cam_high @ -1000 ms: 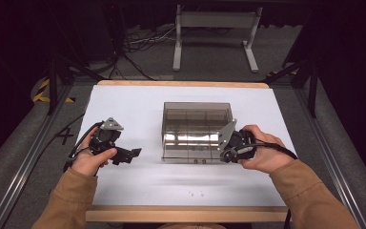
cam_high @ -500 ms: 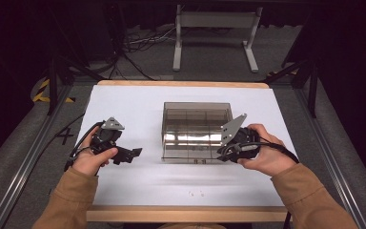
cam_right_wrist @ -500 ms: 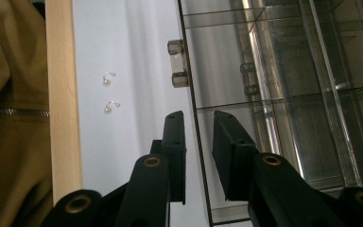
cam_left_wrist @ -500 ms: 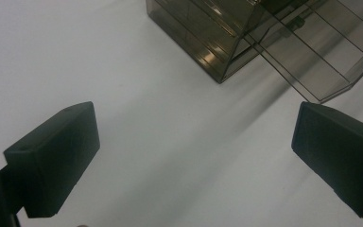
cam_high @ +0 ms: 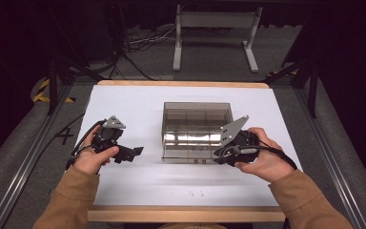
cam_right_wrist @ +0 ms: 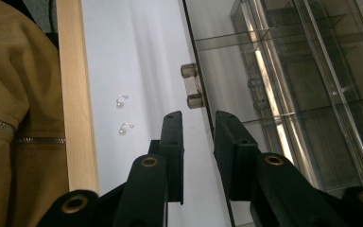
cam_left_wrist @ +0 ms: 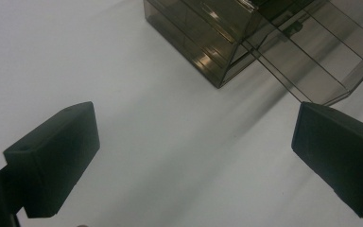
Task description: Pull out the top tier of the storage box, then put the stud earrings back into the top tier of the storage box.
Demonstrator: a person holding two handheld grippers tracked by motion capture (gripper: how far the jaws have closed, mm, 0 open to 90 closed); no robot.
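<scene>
Your right gripper (cam_high: 220,155) has just been opening its jaws, but they are only a narrow slot apart now. It sits at the smoked clear box's (cam_high: 196,131) 5 o'clock corner, where it was a second ago. The box itself has not shifted and stands in the middle of the white table (cam_high: 138,100). I judge that you have eased off a pinch on the box's front edge rather than backed away, so the box is probably yours to re-grip or leave. The right gripper view shows what the high view cannot. The thin front edge of the box runs down into the gap between the two black jaws (cam_right_wrist: 198,124), and the pads appear just clear of it. The small clear latch tabs (cam_right_wrist: 191,86) sit just beyond, at 12 o'clock from the tips. That view also shows two tiny curved pins (cam_right_wrist: 122,113) lying loose at 10 o'clock from the tips, near the wooden table edge. From above they are mere specks at the box's 6 o'clock. Your left gripper (cam_high: 132,152) waits well apart at the box's 9 o'clock. Its own view shows its jaws spread wide over bare table with nothing between them, and the box corner up at 1 o'clock.
</scene>
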